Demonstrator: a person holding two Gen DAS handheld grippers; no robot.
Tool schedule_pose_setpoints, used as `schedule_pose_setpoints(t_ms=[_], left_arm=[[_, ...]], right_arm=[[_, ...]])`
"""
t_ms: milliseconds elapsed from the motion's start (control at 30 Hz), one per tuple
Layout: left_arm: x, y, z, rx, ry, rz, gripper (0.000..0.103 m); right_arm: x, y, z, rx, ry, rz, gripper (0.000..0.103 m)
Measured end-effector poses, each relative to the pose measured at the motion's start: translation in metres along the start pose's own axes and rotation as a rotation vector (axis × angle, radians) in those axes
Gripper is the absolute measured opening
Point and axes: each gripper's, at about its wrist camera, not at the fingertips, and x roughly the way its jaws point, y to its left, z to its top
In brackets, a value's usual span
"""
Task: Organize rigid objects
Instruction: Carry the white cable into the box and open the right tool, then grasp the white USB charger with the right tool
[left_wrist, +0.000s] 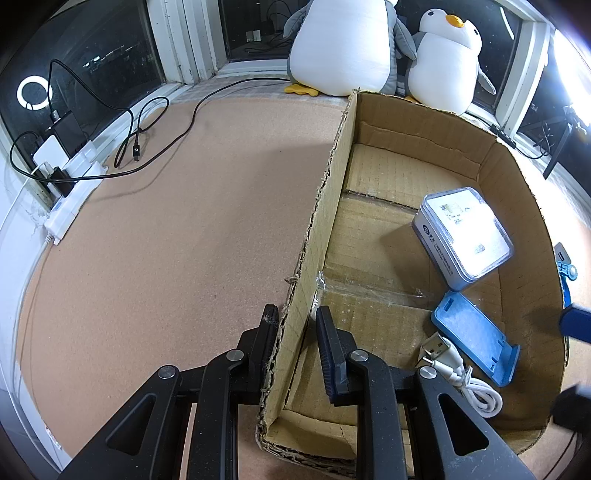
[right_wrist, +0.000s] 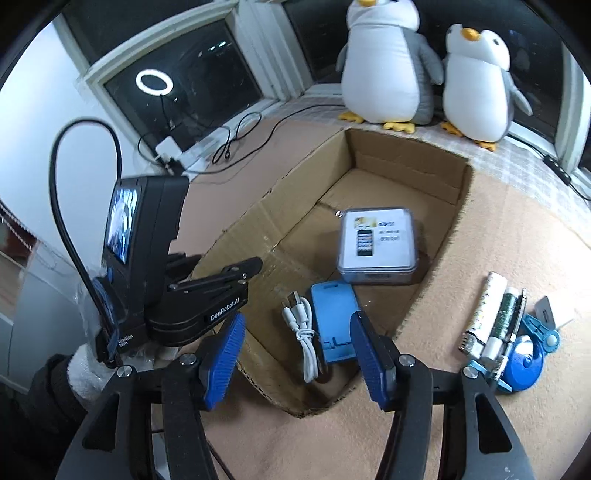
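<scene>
Inside the cardboard box (right_wrist: 369, 177), my right tool (right_wrist: 299, 354) hangs open above the blue phone stand (right_wrist: 334, 317); my left tool (left_wrist: 295, 347) clamps the box wall. Closing carelessly could snag the white USB cable (right_wrist: 304, 332).

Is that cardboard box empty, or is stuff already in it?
Not empty: the cardboard box holds a clear case, a blue stand and a white cable.

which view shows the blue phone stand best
The left wrist view: the blue phone stand lies unobstructed on the box floor beside the white cable. In the right wrist view the stand shows too, but the right gripper finger hides its edge.
</scene>
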Motion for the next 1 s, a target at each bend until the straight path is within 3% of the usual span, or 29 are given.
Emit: schedule_pose_setpoints(t_ms=[300, 667, 833, 1000], left_arm=[[0.0, 0.0, 0.0, 0.002, -0.001, 0.001, 0.023], [-0.001, 0.0, 0.0, 0.003, -0.001, 0.001, 0.023], [0.0, 0.0, 0.0, 0.002, -0.001, 0.0, 0.023], [0.0, 0.0, 0.0, 0.002, -0.001, 0.001, 0.023]], right_arm=[[-0.041, -0.043, -0.006, 0.138, -0.085, -0.081, 0.055], [-0.068, -0.147, -0.027, 0.459, -0.102, -0.203, 0.055], [-0.063, -0.189, -0.031, 0.638, -0.076, -0.182, 0.055], [-0.046, -0.216, -0.03, 0.772, -0.046, -0.103, 0.055]])
